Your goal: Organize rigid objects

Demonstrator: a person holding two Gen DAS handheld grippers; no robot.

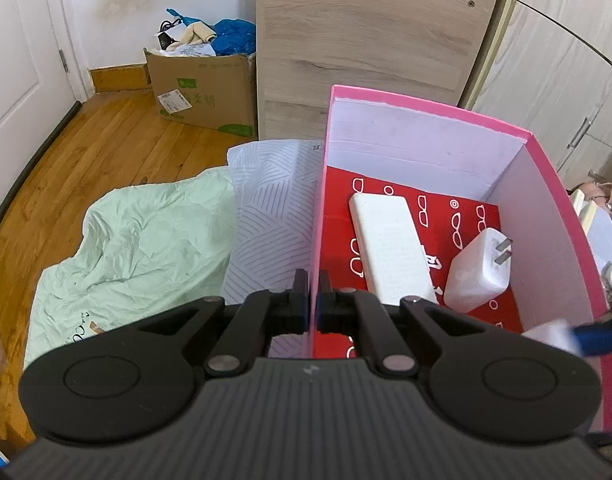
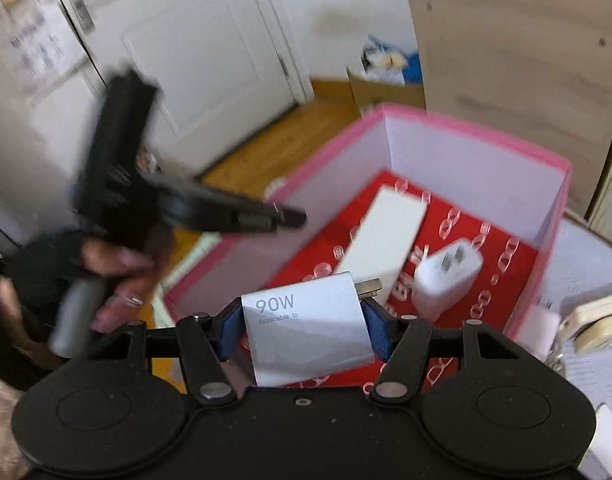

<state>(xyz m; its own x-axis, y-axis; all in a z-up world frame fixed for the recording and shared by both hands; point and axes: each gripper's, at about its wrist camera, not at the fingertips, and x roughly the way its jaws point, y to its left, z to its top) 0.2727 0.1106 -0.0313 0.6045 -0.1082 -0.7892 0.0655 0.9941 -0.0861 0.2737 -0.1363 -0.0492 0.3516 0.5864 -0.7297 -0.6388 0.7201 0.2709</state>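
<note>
A pink box [image 1: 553,216] with a red patterned floor holds a white power bank [image 1: 391,248] and a small white plug charger [image 1: 479,274]. My left gripper [image 1: 313,280] is shut on the box's left wall, one finger on each side of it. My right gripper [image 2: 304,316] is shut on a white 90W charger [image 2: 306,332] between its blue pads, just above the near end of the box [image 2: 465,128]. From the right wrist, the power bank [image 2: 385,236] and small charger [image 2: 445,276] lie just ahead. A hand [image 2: 118,276] holds the blurred left gripper [image 2: 294,218].
The box sits on a striped white sheet [image 1: 274,208] beside a crumpled green cloth [image 1: 146,240]. A cardboard box [image 1: 204,88] of clutter stands on the wooden floor. A wood panel [image 1: 365,40] stands behind. More pale items [image 2: 593,324] lie right of the box.
</note>
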